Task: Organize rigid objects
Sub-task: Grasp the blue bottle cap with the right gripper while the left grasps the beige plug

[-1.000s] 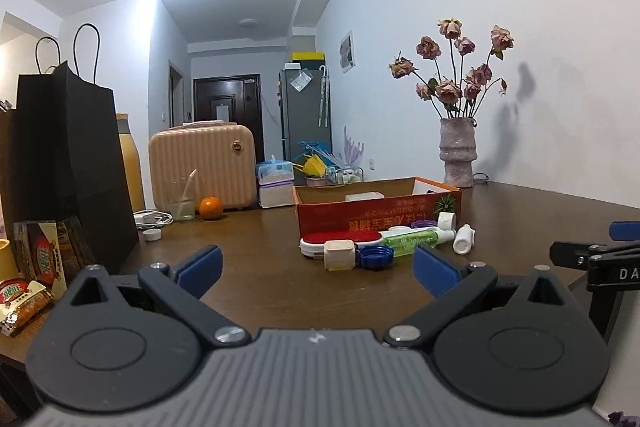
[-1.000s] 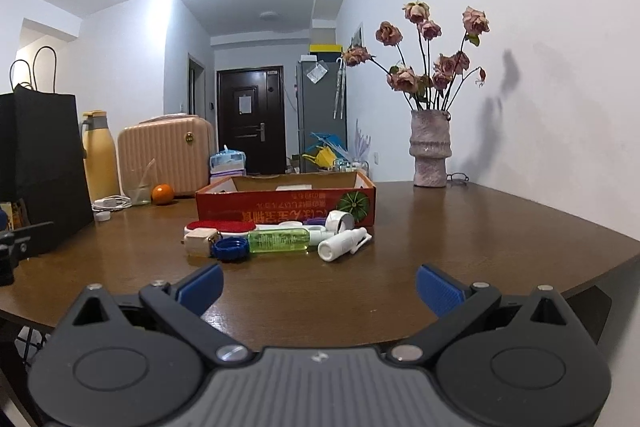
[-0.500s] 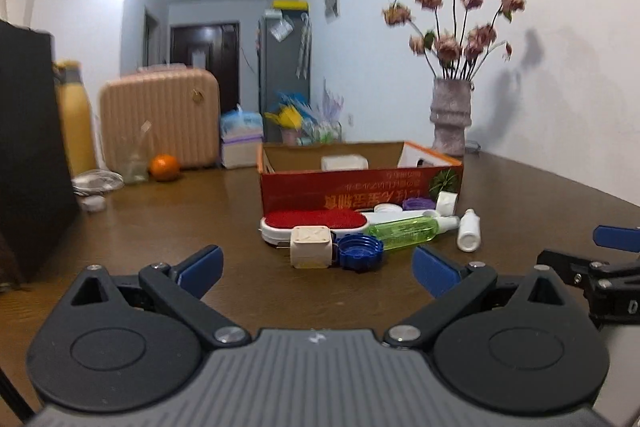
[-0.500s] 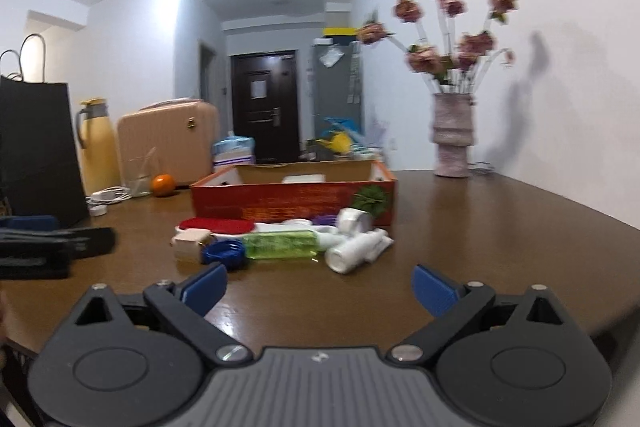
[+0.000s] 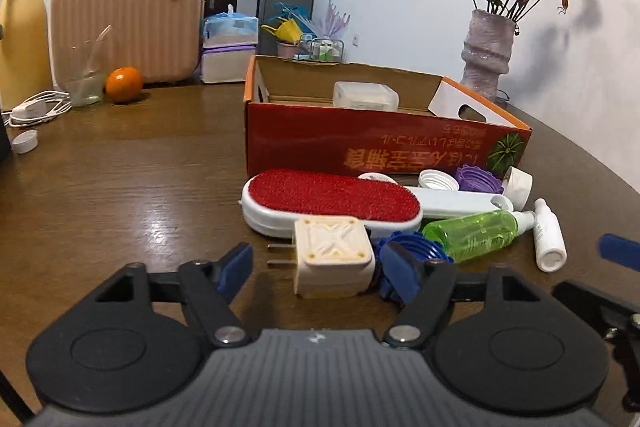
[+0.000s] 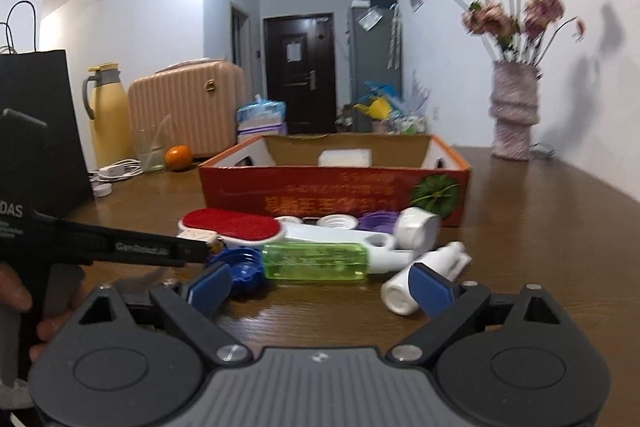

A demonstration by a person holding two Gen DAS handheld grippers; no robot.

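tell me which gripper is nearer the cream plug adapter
Left. The left gripper has the plug adapter between its open fingers, untouched; the right gripper is off to the side, by the white bottle.

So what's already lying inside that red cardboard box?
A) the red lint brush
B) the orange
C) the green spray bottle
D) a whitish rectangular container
D: a whitish rectangular container sits inside the red cardboard box, while the other things lie outside it on the table.
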